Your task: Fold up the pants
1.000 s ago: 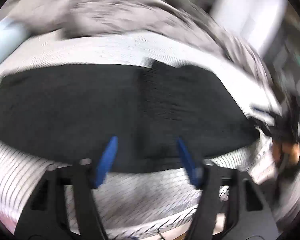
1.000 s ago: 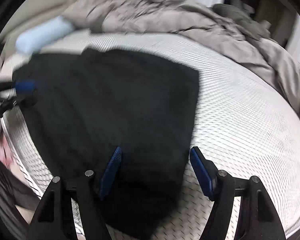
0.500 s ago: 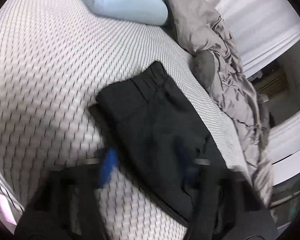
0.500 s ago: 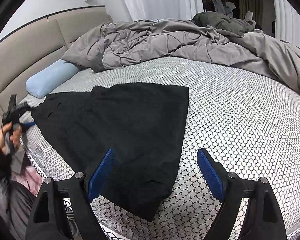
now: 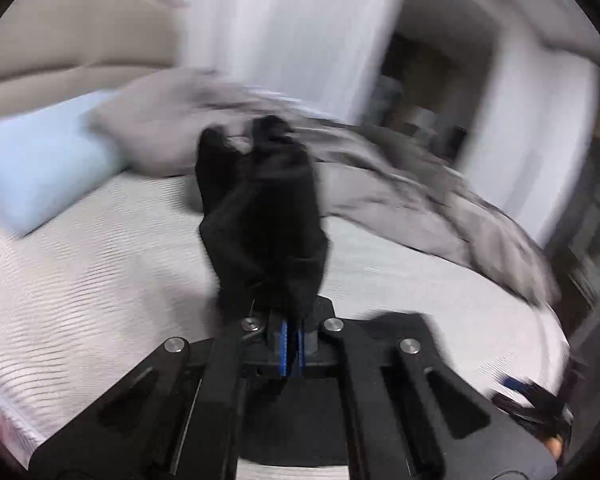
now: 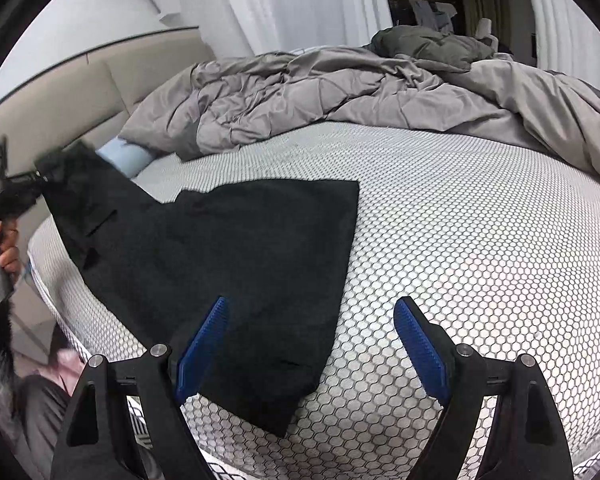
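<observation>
Black pants (image 6: 240,256) lie folded lengthwise on the white honeycomb mattress (image 6: 480,240). My left gripper (image 5: 291,344) is shut on the waist end of the pants (image 5: 264,216), which bunches up in front of its camera. In the right wrist view the left gripper (image 6: 32,178) holds that end lifted above the mattress at the far left. My right gripper (image 6: 308,344) is open and empty, hovering over the leg end near the bed's front edge.
A rumpled grey duvet (image 6: 360,92) covers the back of the bed. A light blue pillow (image 6: 126,158) lies by the beige headboard (image 6: 60,108). The bed's edge (image 6: 100,344) drops off at the front left.
My left gripper has closed on the waist end of the pants and lifted it off the mattress. My right gripper has stayed open over the leg end.
</observation>
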`<state>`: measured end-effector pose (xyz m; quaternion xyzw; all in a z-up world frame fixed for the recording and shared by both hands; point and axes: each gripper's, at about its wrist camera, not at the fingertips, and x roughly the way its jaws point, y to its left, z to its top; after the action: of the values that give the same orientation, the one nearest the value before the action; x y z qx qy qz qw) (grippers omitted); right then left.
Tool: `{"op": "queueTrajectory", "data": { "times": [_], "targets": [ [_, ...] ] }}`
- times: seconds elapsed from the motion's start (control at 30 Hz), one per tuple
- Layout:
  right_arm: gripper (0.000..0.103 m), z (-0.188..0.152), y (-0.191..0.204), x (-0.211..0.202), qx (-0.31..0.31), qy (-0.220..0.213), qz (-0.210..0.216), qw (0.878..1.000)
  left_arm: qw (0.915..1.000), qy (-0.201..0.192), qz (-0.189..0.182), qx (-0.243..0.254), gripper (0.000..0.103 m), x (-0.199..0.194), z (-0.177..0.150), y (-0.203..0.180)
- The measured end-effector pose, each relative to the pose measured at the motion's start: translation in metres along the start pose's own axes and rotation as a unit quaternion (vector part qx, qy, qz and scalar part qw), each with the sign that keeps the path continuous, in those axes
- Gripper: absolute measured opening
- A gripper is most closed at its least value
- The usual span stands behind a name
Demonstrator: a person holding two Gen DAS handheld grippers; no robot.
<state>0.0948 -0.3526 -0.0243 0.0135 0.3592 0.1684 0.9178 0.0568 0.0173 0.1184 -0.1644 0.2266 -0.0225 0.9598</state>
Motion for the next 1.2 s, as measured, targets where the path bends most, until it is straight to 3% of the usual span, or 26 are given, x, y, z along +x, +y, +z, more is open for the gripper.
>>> {"op": "queueTrajectory", "data": {
  "times": [0.07, 0.1, 0.13, 0.2, 0.3, 0.33, 0.43, 0.53, 0.6, 0.7, 0.8, 0.97, 1.07, 1.1, 1.13, 1.2],
  "targets": [
    [0.086, 0.002, -0.006, 0.0, 0.012, -0.002, -0.002, 1.0, 0.9964, 0.032, -0.066, 0.041, 0.002, 0.02, -0.011, -0.065],
    [0.086, 0.002, -0.01, -0.001, 0.017, -0.004, -0.003, 1.0, 0.9917, 0.057, -0.096, 0.064, 0.013, 0.033, -0.022, -0.094],
    [0.086, 0.003, -0.014, -0.001, 0.023, -0.007, -0.007, 1.0, 0.9859, 0.084, -0.117, 0.085, 0.038, 0.045, -0.036, -0.116],
    [0.086, 0.004, -0.024, -0.002, 0.032, -0.008, -0.021, 0.999, 0.9747, 0.124, -0.143, 0.119, 0.062, 0.066, -0.072, -0.15],
    [0.086, 0.003, -0.043, 0.001, 0.065, -0.001, -0.029, 0.997, 0.963, 0.156, -0.169, 0.14, 0.062, 0.08, -0.108, -0.162],
    [0.086, 0.002, -0.049, 0.001, 0.074, 0.003, -0.03, 0.997, 0.9628, 0.16, -0.169, 0.137, 0.062, 0.08, -0.114, -0.158],
    [0.086, 0.001, -0.055, 0.001, 0.085, 0.009, -0.019, 0.996, 0.9735, 0.149, -0.135, 0.11, 0.07, 0.071, -0.121, -0.122],
    [0.085, 0.002, -0.05, 0.005, 0.097, 0.02, 0.048, 0.994, 0.9856, 0.128, -0.082, 0.073, 0.072, 0.085, -0.115, -0.07],
    [0.08, 0.004, -0.042, 0.01, 0.104, 0.031, 0.099, 0.989, 0.9891, 0.13, -0.058, 0.038, 0.072, 0.1, -0.111, -0.03],
    [0.074, 0.009, -0.028, 0.028, 0.113, 0.056, 0.156, 0.98, 0.9851, 0.165, -0.044, -0.023, 0.072, 0.117, -0.116, 0.018],
    [0.072, 0.011, -0.018, 0.046, 0.123, 0.087, 0.189, 0.97, 0.9841, 0.169, -0.042, -0.038, 0.072, 0.119, -0.116, 0.043],
    [0.072, 0.009, -0.007, 0.083, 0.117, 0.146, 0.166, 0.968, 0.9848, 0.168, -0.031, -0.033, 0.072, 0.118, -0.122, 0.064],
    [0.072, 0.01, -0.001, 0.093, 0.107, 0.146, 0.159, 0.971, 0.9852, 0.166, -0.029, -0.028, 0.072, 0.119, -0.121, 0.062],
    [0.067, 0.012, 0.001, 0.095, 0.099, 0.143, 0.151, 0.973, 0.9857, 0.164, -0.027, -0.029, 0.072, 0.118, -0.121, 0.064],
    [0.046, 0.013, 0.004, 0.096, 0.086, 0.143, 0.128, 0.978, 0.986, 0.162, -0.025, -0.03, 0.072, 0.116, -0.115, 0.058],
    [0.024, 0.016, 0.008, 0.089, 0.065, 0.132, 0.113, 0.983, 0.9864, 0.158, -0.027, -0.037, 0.072, 0.112, -0.109, 0.058]
  ]
}}
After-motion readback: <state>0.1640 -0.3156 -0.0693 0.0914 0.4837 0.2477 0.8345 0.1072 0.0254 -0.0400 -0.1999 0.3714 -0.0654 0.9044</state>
